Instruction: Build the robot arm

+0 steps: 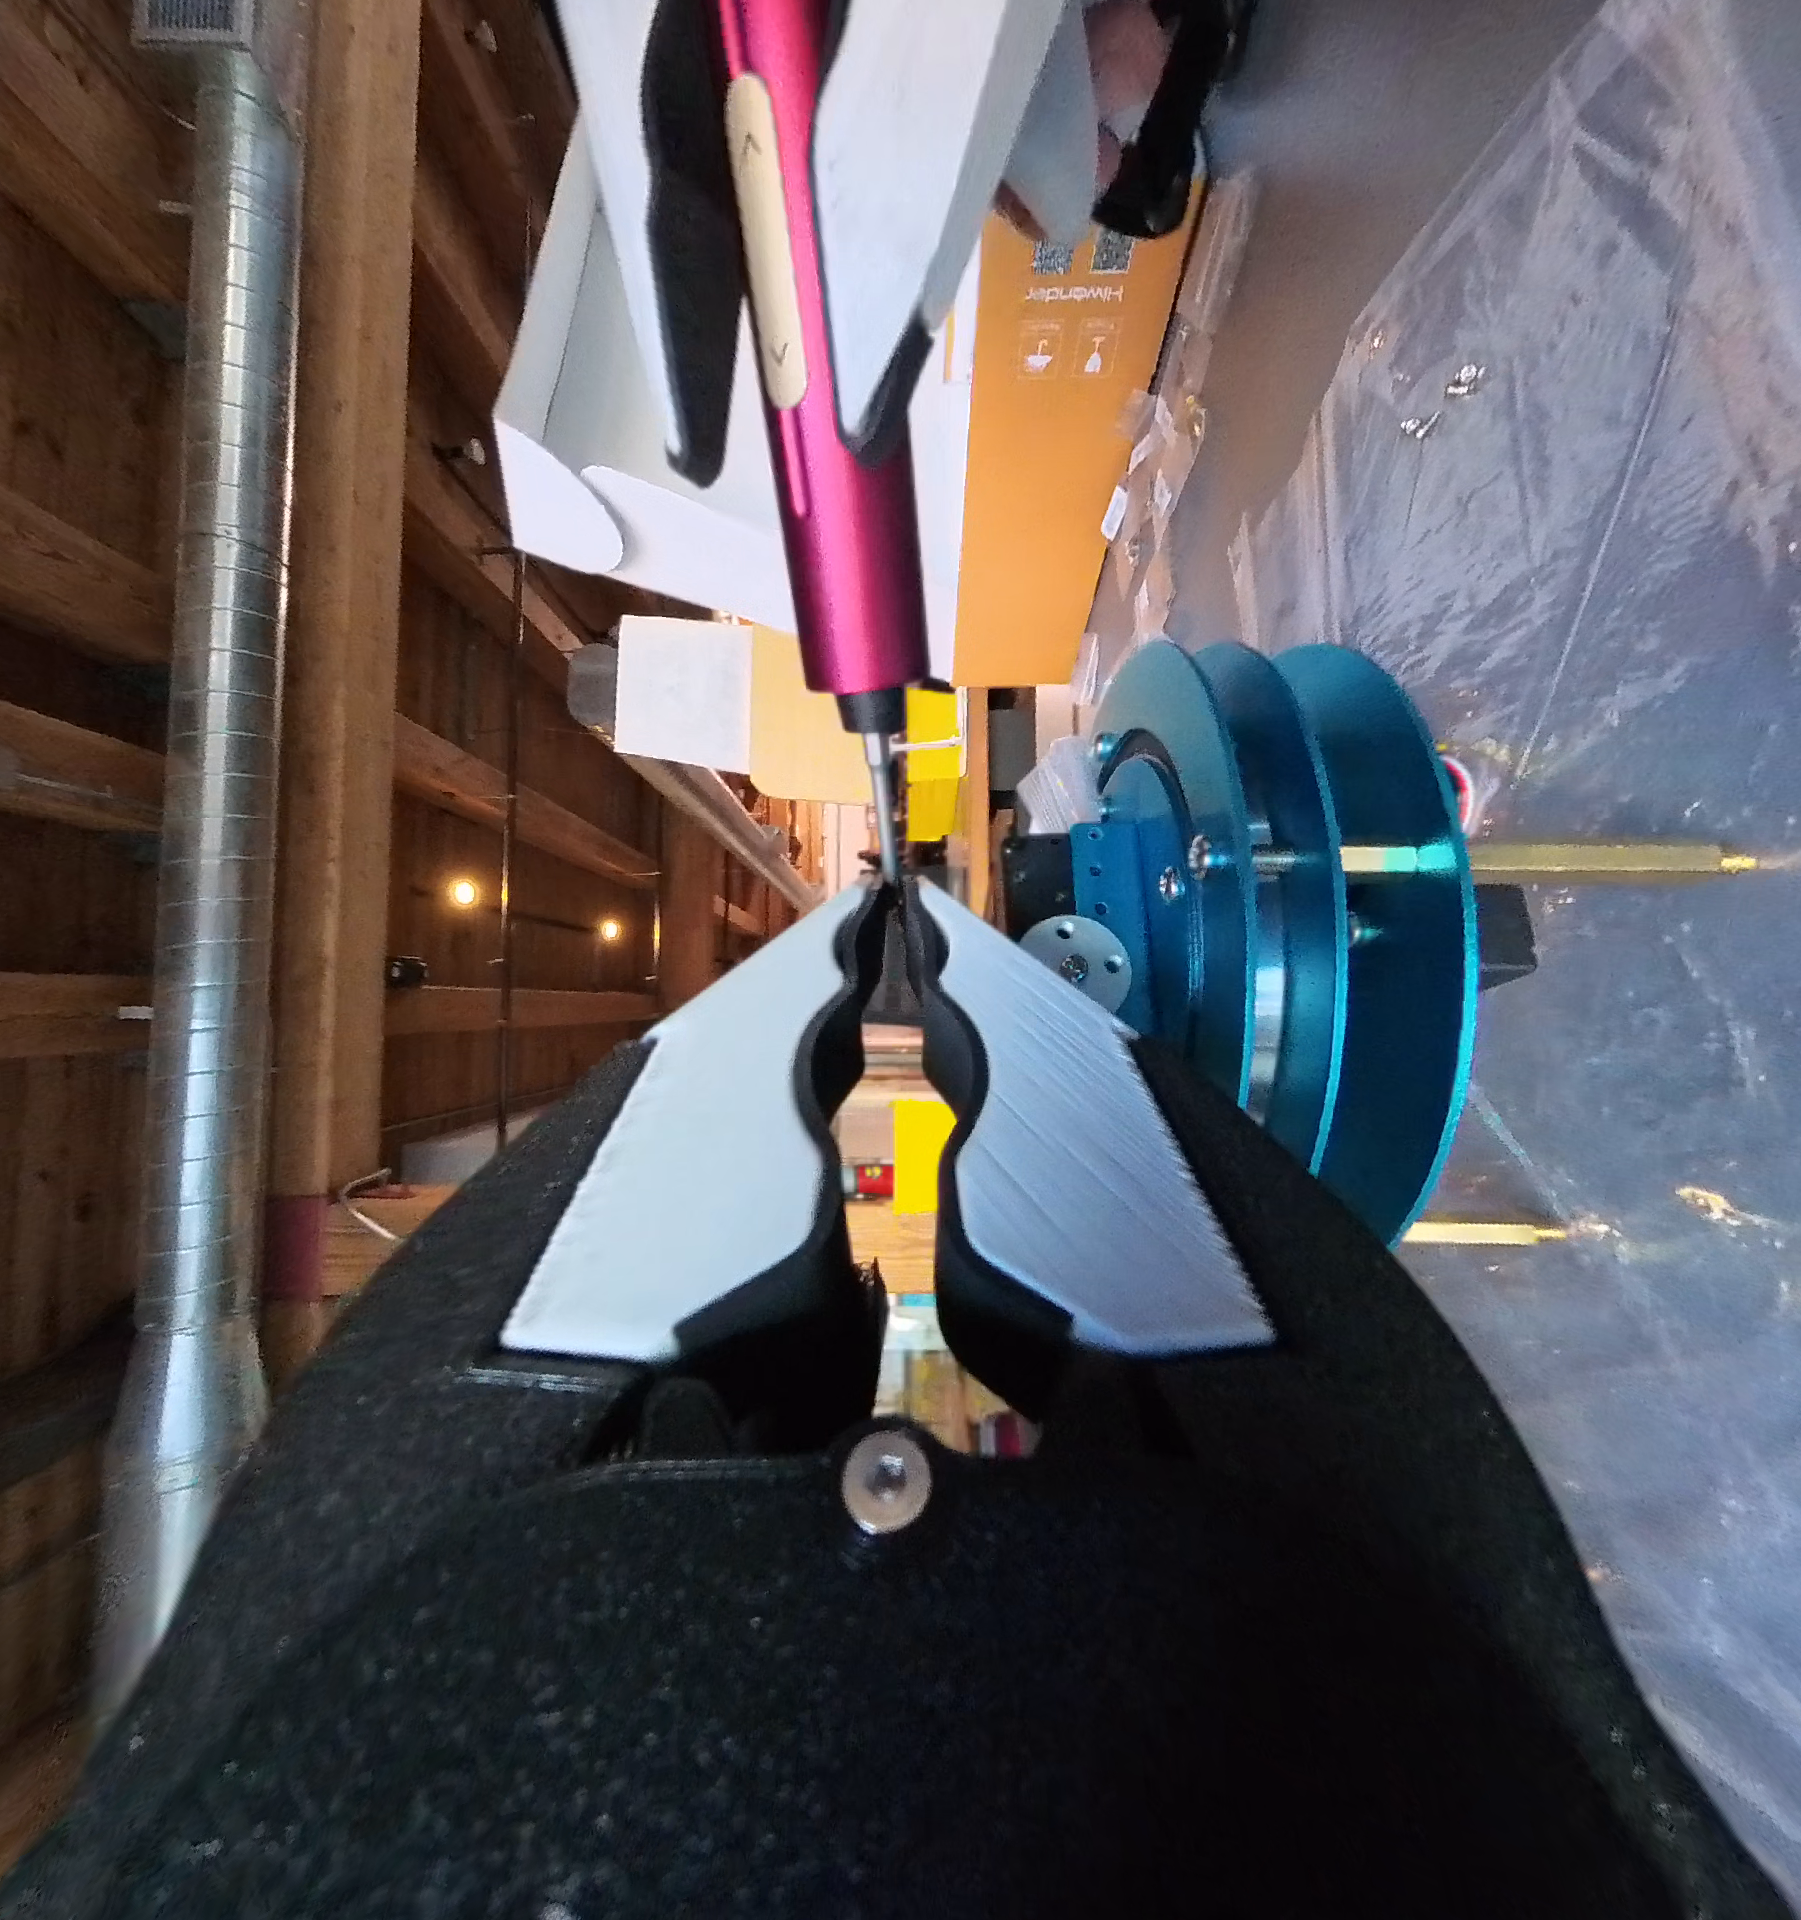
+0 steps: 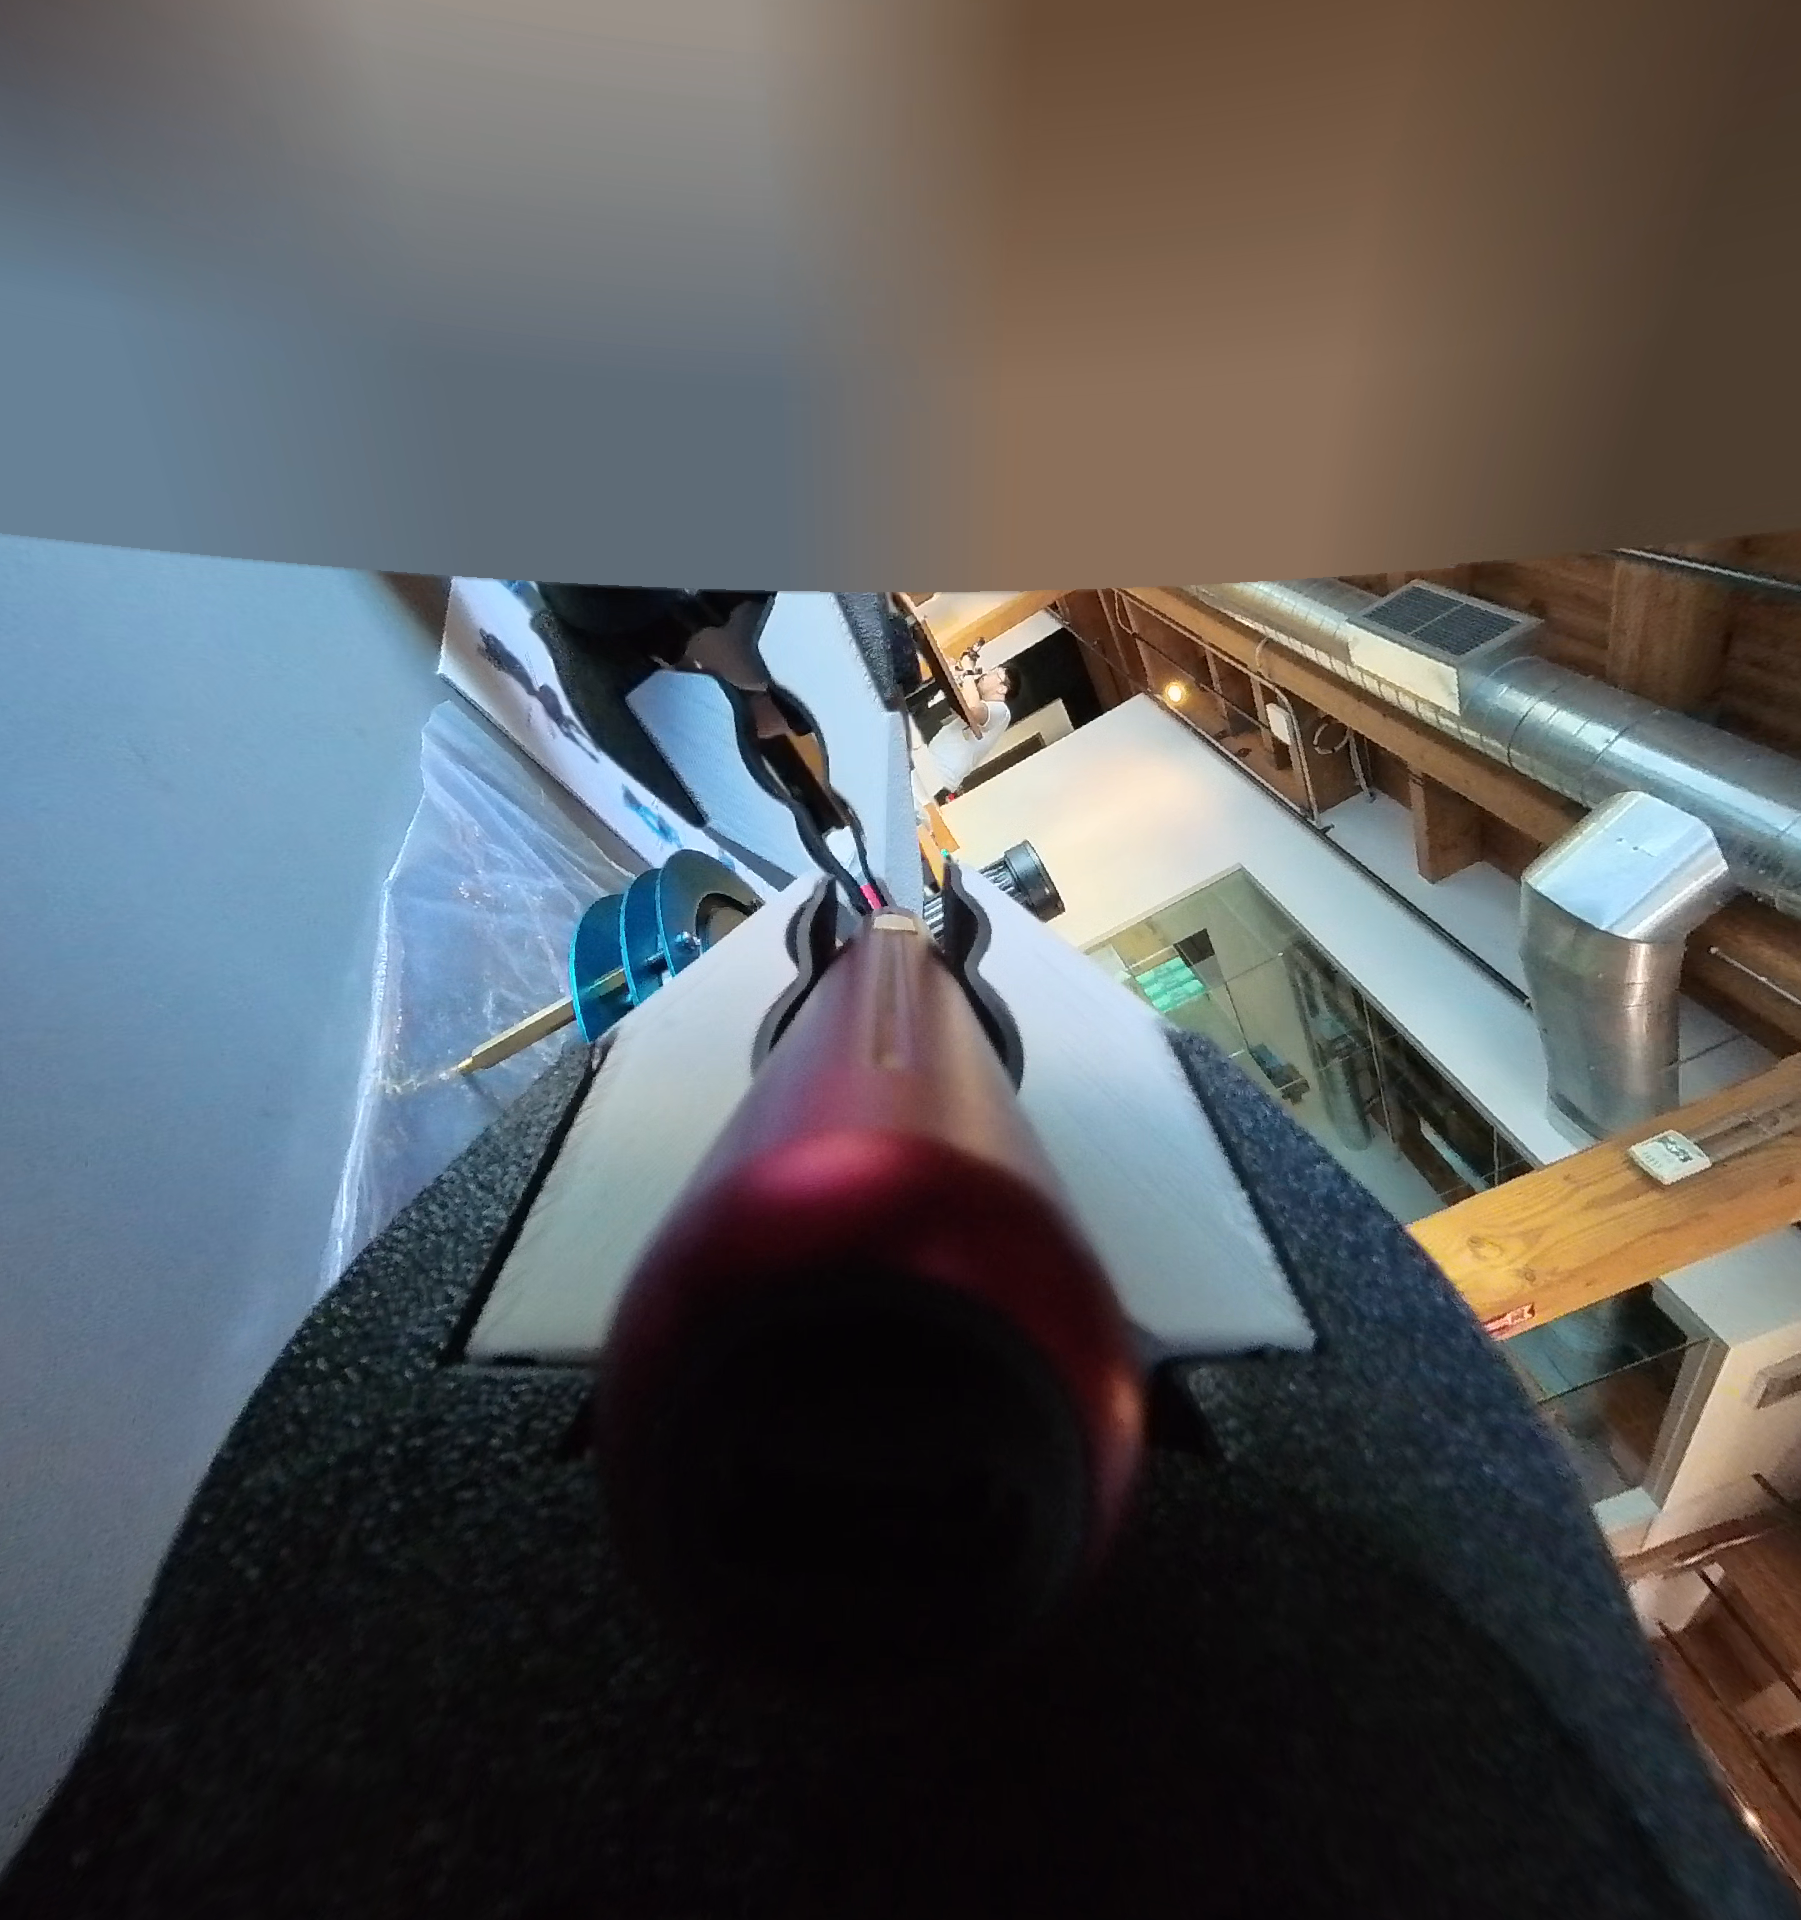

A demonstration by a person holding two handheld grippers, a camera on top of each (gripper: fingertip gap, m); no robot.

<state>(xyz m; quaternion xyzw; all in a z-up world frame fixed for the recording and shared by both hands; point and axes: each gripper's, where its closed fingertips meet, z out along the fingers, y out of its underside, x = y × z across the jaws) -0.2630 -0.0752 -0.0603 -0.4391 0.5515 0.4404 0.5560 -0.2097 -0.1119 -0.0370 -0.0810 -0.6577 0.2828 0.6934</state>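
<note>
**Two claws meeting at a screwdriver tip beside a blue disc assembly**

In the left wrist view, the left claw (image 1: 901,894) is seen with its fingertips drawn almost together; something small and dark seems to be pinched at the tips, though what it is cannot be told. The bit of a magenta electric screwdriver (image 1: 813,416) is brought down onto those tips. The screwdriver is gripped from above by the right claw (image 1: 771,436), closed around its body. Just right of the screwdriver tip, a blue disc assembly (image 1: 1280,925) with brass standoffs is lying on a clear plastic sheet (image 1: 1602,520) spread over the desk (image 1: 1415,125). An orange box (image 1: 1062,416) is seen behind the assembly.

In the right wrist view, the screwdriver (image 2: 875,1195) is clamped lengthwise between the right claw's fingers (image 2: 647,1143). The assembly (image 2: 647,935) is seen left of the screwdriver tip.
</note>
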